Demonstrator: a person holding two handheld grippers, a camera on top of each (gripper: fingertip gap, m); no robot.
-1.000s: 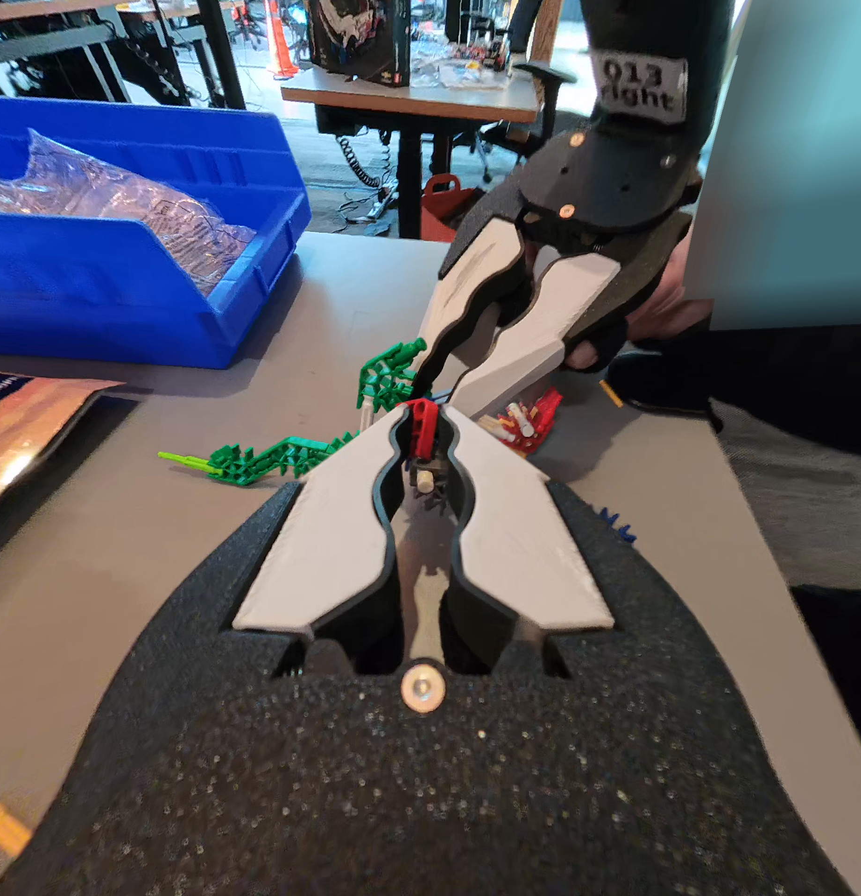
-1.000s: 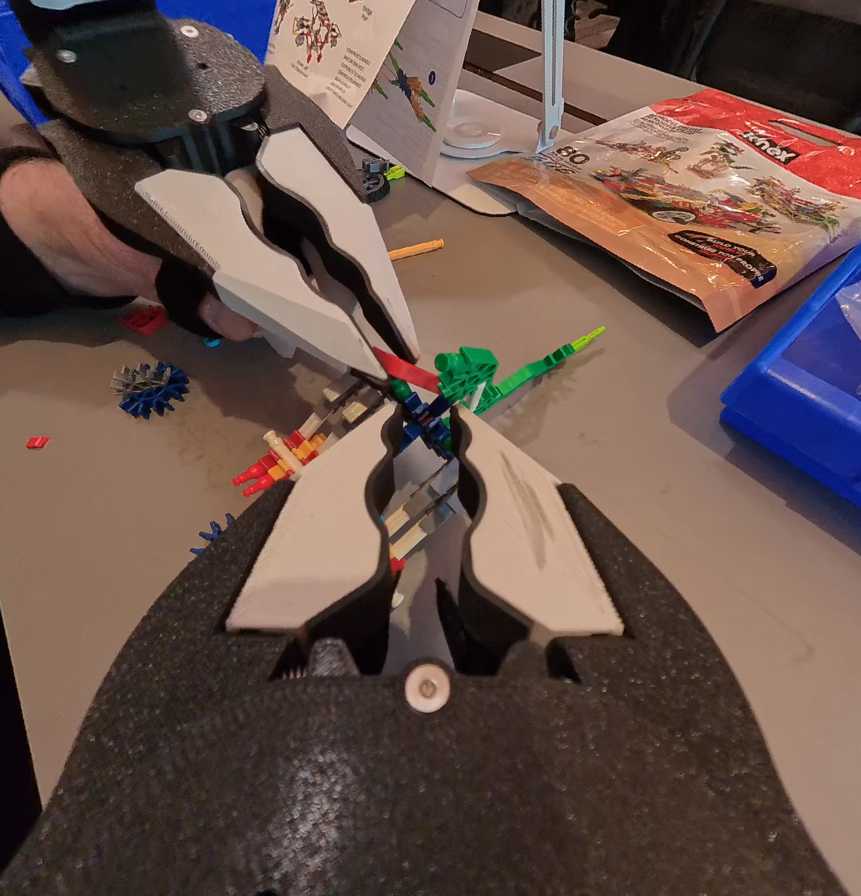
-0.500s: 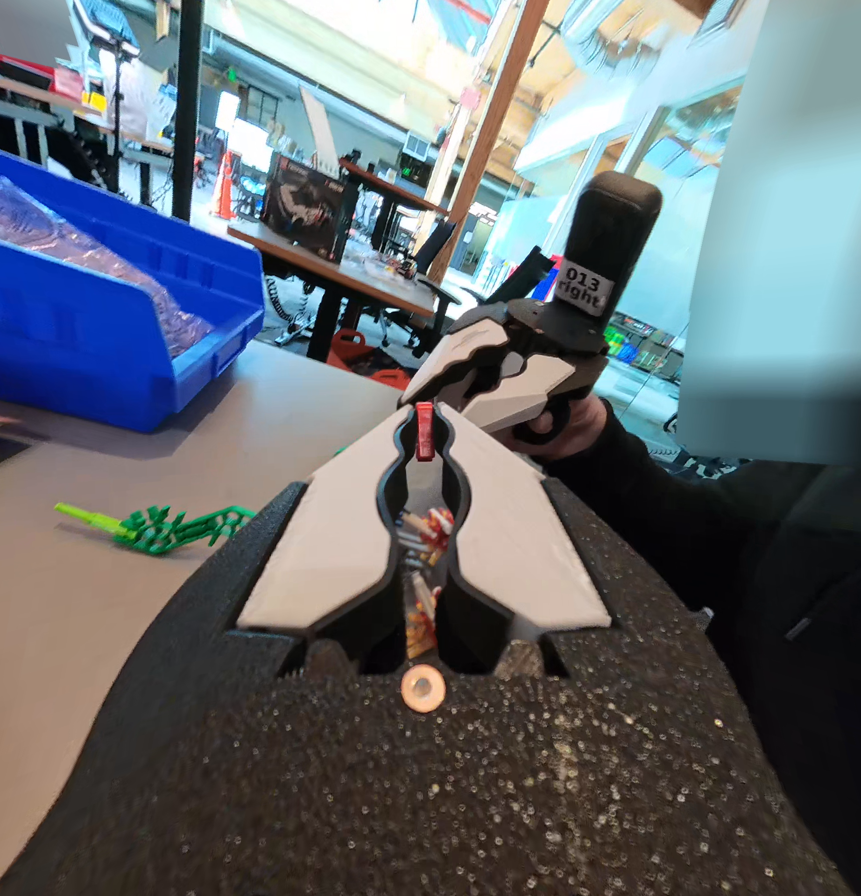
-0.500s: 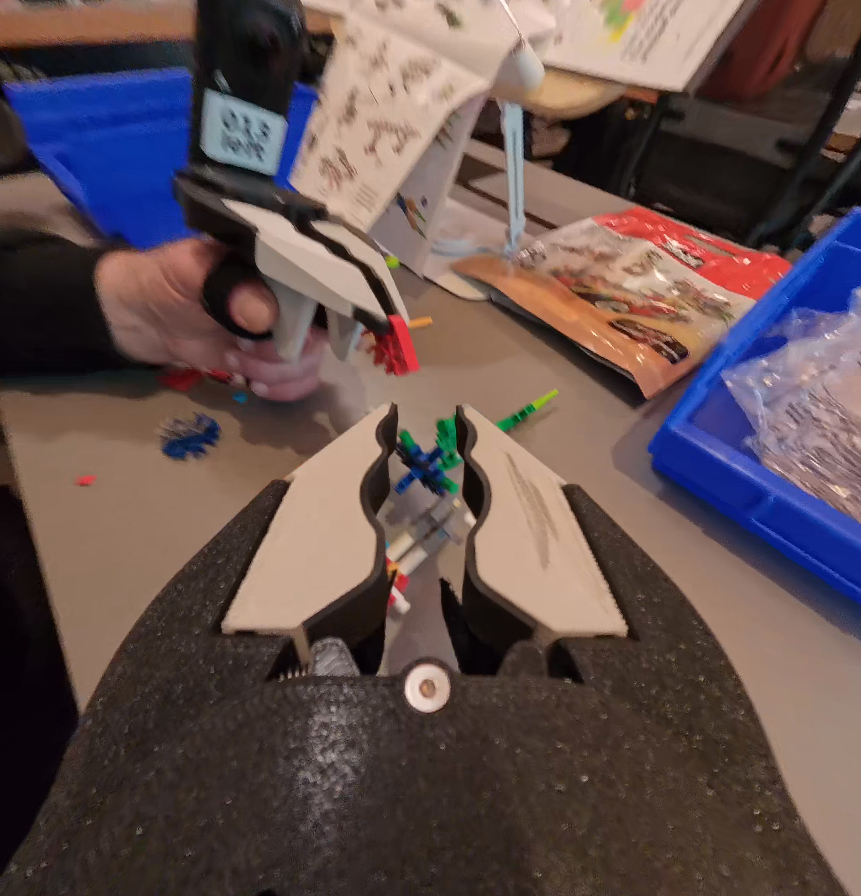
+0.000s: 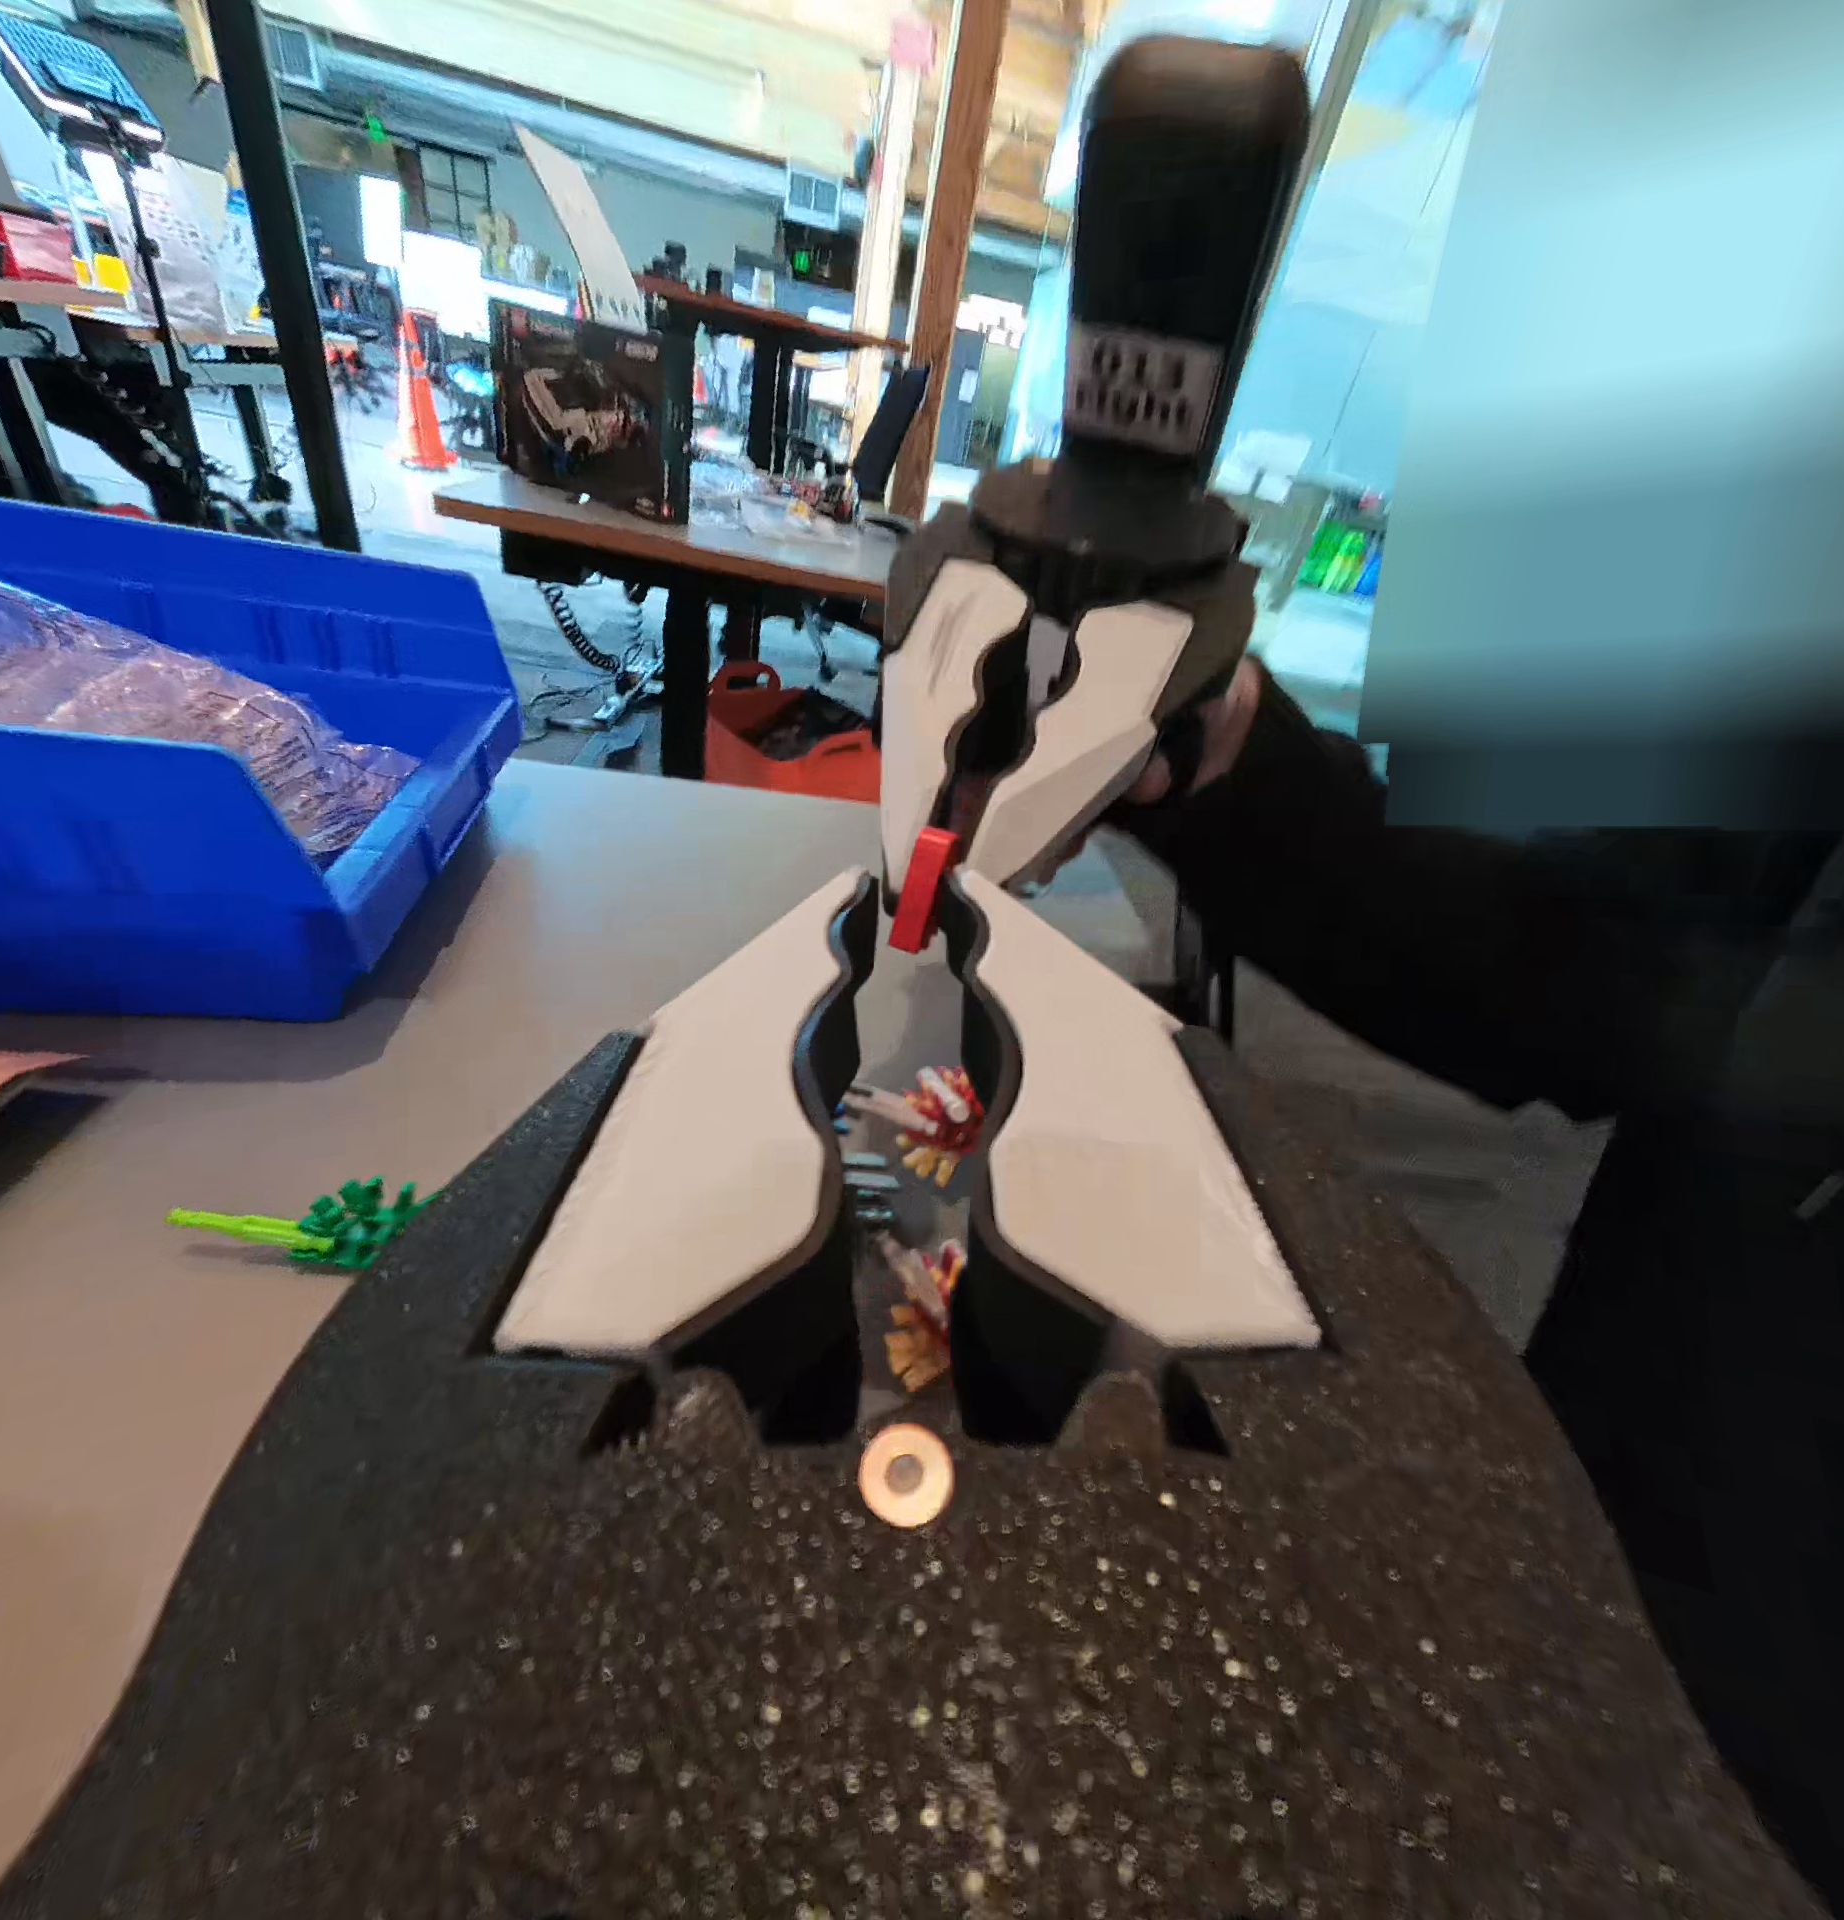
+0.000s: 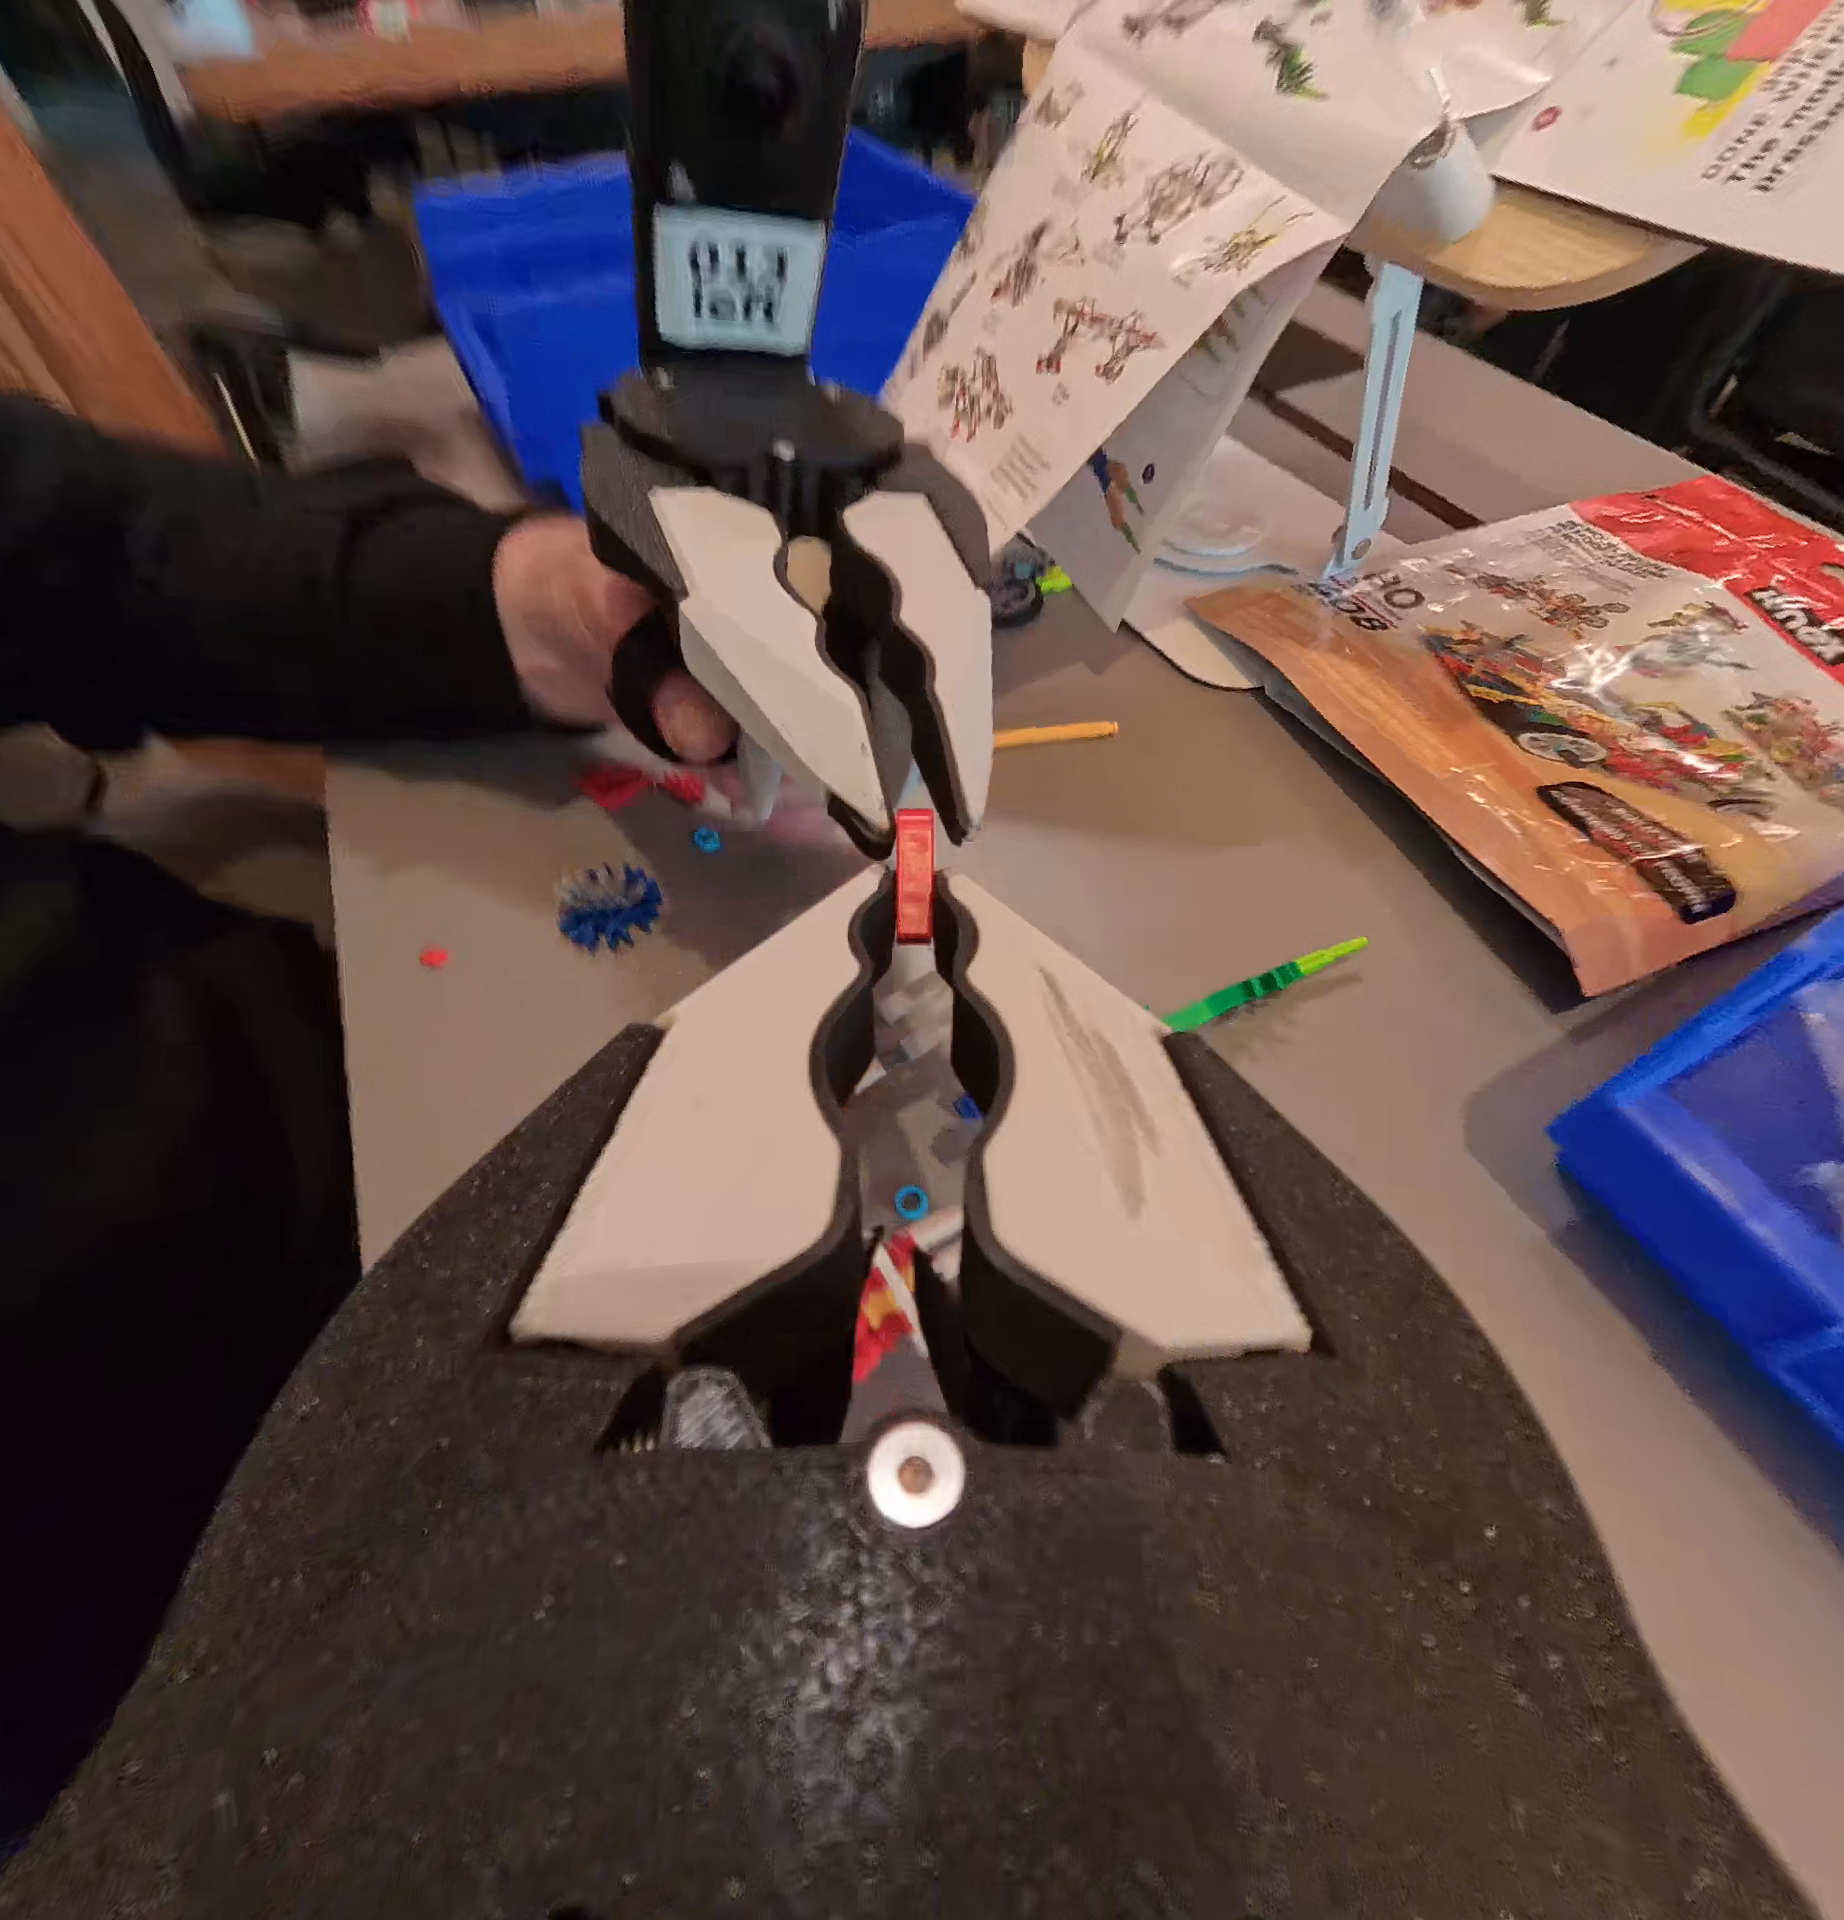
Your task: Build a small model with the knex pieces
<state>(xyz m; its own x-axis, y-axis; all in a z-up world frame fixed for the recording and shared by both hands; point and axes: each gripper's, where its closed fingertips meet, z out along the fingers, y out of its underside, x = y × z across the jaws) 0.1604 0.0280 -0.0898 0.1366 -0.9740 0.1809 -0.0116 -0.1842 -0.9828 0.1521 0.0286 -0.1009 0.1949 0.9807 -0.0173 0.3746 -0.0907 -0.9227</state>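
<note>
A small red flat piece (image 5: 920, 889) is held up in the air between both grippers. My left gripper (image 5: 916, 883) is shut on its lower end in the left wrist view. My right gripper (image 6: 915, 878) is shut on the same red piece (image 6: 914, 878), tip to tip with the left gripper (image 6: 918, 826), which comes from above in that view. In the left wrist view the right gripper (image 5: 949, 842) points down at the piece. A pile of red, yellow and white pieces (image 5: 933, 1117) lies on the grey table (image 5: 170, 1403) below the grippers.
A green rod assembly (image 5: 305, 1231) lies on the table, also in the right wrist view (image 6: 1261, 982). A blue bin (image 5: 222, 831) holds clear bags. A blue spiky connector (image 6: 608, 906), a yellow rod (image 6: 1053, 735), a toy bag (image 6: 1572, 748) and an instruction sheet (image 6: 1105, 291) are around. The tips of both grippers are at nearly the same place.
Both grippers have risen from the pile on the table. The left one carried the red piece up. The right gripper, open half a second ago, has closed on the piece.
</note>
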